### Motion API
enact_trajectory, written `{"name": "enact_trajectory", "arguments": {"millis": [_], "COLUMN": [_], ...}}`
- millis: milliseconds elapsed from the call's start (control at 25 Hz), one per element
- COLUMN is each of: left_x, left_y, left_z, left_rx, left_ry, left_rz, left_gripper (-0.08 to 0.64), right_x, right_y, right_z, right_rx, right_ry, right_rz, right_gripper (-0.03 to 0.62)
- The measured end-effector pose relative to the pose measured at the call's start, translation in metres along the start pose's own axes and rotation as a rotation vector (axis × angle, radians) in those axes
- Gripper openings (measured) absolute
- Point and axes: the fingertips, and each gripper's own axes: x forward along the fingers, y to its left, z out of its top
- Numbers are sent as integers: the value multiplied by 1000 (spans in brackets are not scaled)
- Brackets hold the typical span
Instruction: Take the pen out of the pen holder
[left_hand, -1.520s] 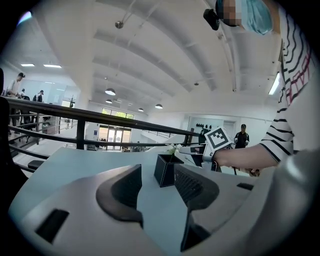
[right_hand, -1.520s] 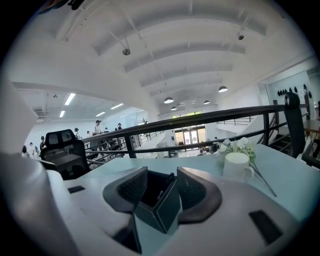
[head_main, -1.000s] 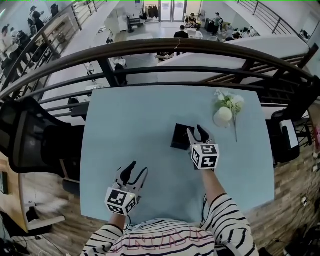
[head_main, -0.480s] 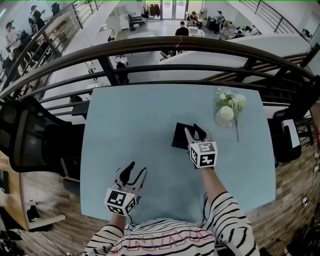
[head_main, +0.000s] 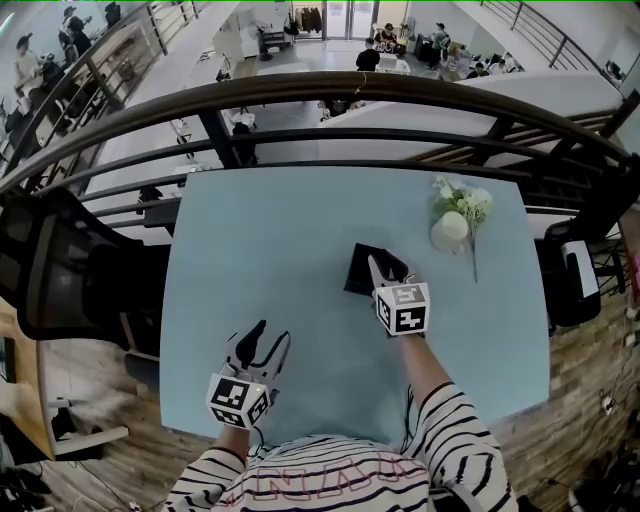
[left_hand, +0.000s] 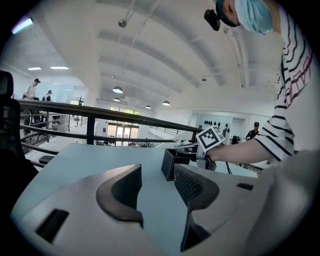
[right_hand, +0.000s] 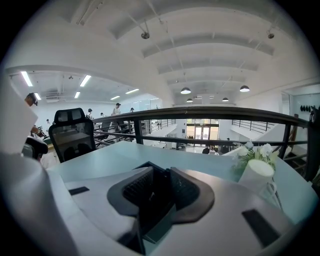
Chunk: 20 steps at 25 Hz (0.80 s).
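Note:
A black square pen holder stands on the light blue table, right of centre. My right gripper reaches over its near side, fingers dipping into its open top. In the right gripper view the jaws are closing around the holder's dark inside. I cannot make out a pen or any contact with the pads. My left gripper rests near the table's front left, open and holding nothing. The left gripper view shows its jaws wide apart, with the holder and the right gripper beyond.
A white vase with flowers stands behind and to the right of the holder, and shows close at the right in the right gripper view. A black railing runs behind the table. A black chair stands at the left.
The right gripper's jaws have narrowed over the pen holder and the hand has shifted slightly toward it. The left gripper has stayed where it was.

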Motion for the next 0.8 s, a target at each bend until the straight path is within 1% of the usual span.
{"name": "enact_trajectory", "arguments": {"millis": [120, 320, 440, 640, 800], "left_x": [-2, -7, -10, -17, -22], "left_y": [1, 2, 4, 1, -2], "left_z": [0, -1, 1, 6, 10], "left_rx": [-2, -7, -8, -5, 4], "left_ry": [-1, -3, -6, -18, -31], "left_rz": [6, 13, 16, 3, -20], "left_gripper": [181, 181, 181, 181, 181], "right_x": [2, 0, -3, -17, -36], "right_y": [-1, -1, 1, 2, 2], "right_z": [0, 2, 8, 17, 29], "right_rx": [-18, 3, -2, 19, 33], "right_ry": [4, -9, -23, -47, -86], "right_rz": [-17, -16, -24, -45, -72], "right_gripper": [87, 77, 58, 57, 57]}}
